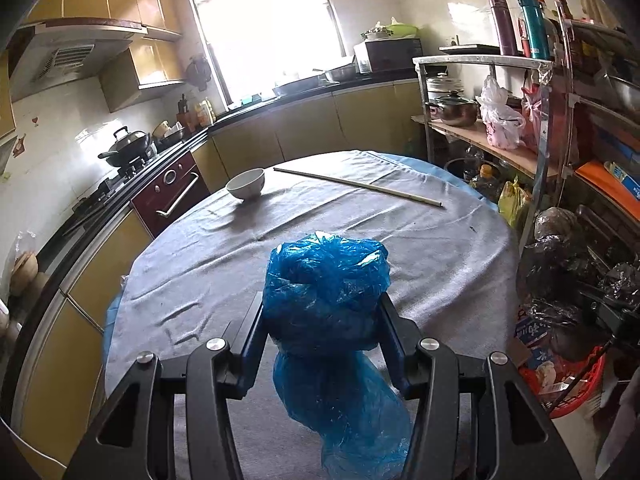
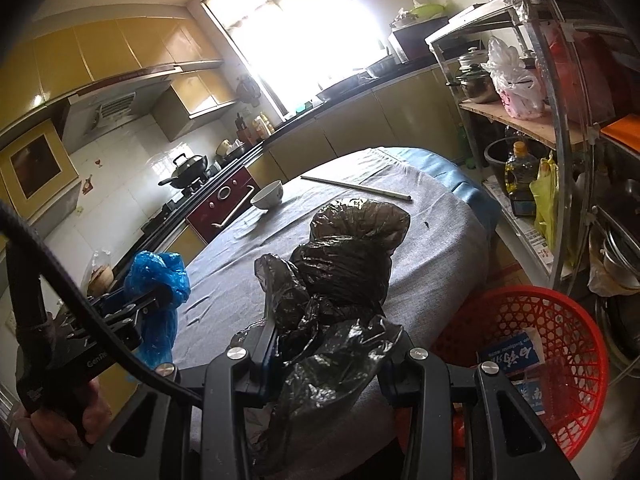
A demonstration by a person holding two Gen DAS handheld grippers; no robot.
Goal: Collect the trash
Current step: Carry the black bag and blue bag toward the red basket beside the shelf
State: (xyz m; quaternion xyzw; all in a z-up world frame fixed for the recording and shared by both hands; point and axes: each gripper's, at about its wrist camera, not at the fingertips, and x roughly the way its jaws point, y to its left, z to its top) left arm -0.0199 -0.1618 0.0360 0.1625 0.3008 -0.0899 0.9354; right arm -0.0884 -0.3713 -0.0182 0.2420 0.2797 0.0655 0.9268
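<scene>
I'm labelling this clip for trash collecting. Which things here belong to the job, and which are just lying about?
Part of the job:
- crumpled blue plastic bag, clamped in the left gripper
- crumpled black plastic bag, clamped in the right gripper
- red plastic mesh basket beside the table, probably the bin

Just lying about:
- white ceramic bowl
- pale chopsticks

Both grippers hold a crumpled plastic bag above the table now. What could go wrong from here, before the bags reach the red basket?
1. The black bag bulges far beyond the right gripper, which pinches only a fold; it may slip out.
2. The blue bag trails a loose tail below the left gripper and could snag the grey tablecloth.
3. The red basket already holds cartons, so light bags may fall out.
</scene>
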